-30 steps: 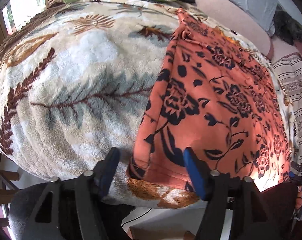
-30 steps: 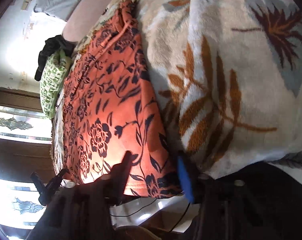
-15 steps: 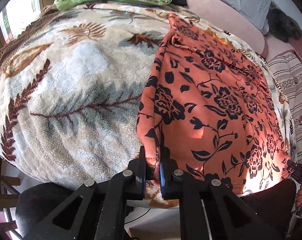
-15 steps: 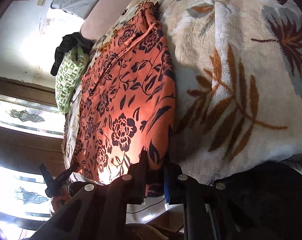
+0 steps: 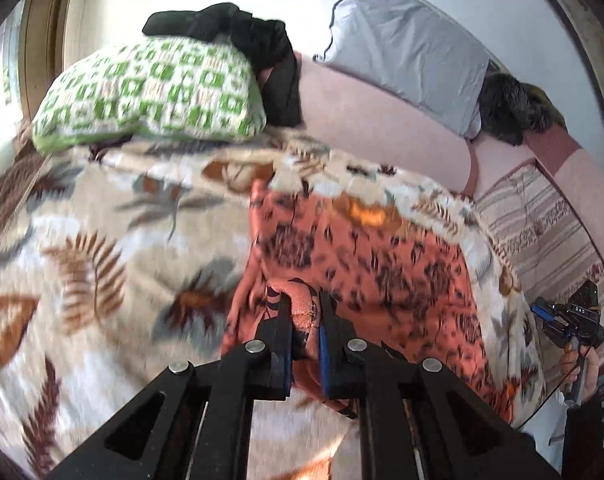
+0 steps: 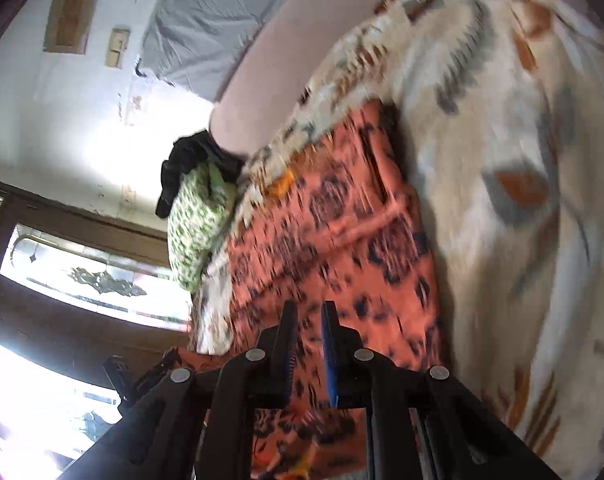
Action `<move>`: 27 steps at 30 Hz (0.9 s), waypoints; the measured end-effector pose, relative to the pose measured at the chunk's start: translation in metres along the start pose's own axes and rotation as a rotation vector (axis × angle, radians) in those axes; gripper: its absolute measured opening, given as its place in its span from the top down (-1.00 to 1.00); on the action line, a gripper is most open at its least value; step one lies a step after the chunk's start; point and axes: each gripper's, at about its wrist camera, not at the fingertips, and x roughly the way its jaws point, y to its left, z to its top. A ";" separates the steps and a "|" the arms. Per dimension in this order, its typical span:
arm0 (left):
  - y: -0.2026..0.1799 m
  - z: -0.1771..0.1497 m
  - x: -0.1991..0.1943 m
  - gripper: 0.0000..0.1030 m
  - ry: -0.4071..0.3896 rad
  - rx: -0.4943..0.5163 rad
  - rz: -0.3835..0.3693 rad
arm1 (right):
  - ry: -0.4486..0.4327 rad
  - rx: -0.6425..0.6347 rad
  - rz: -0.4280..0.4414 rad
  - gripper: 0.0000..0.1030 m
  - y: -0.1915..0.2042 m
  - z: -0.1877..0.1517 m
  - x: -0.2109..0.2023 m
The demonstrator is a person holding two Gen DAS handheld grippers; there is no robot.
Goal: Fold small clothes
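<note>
An orange garment with a dark floral print [image 5: 366,256] lies on a leaf-patterned fleece blanket [image 5: 101,240]. My left gripper [image 5: 305,308] is shut on the garment's near left corner, and a bunch of cloth shows between the fingers, lifted over the rest. My right gripper [image 6: 306,316] is shut on the garment [image 6: 334,232] at its near right corner, with cloth hanging below the fingers. The right gripper also shows in the left wrist view [image 5: 570,320] at the far right. Both views are blurred by motion.
A green-and-white cushion [image 5: 149,88] with a black cloth [image 5: 261,48] on it lies at the far end. A grey pillow [image 5: 406,48] leans on the pink backrest [image 5: 382,120]. A striped cover [image 5: 542,232] lies at the right. A window [image 6: 81,280] is at the left.
Both grippers closed on the garment's near corners, then lifted and carried them forward toward the far end. The near edge now folds over the garment.
</note>
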 end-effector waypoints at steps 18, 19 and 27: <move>0.003 0.013 0.073 0.79 -0.020 0.033 0.093 | 0.242 -0.041 -0.054 -0.59 -0.016 -0.139 0.042; 0.003 0.012 0.071 0.79 -0.021 0.034 0.095 | 0.251 -0.010 -0.057 -0.56 -0.020 -0.148 0.048; 0.006 -0.002 0.049 0.79 -0.021 0.037 0.102 | 0.269 0.151 -0.081 0.87 -0.031 -0.168 0.105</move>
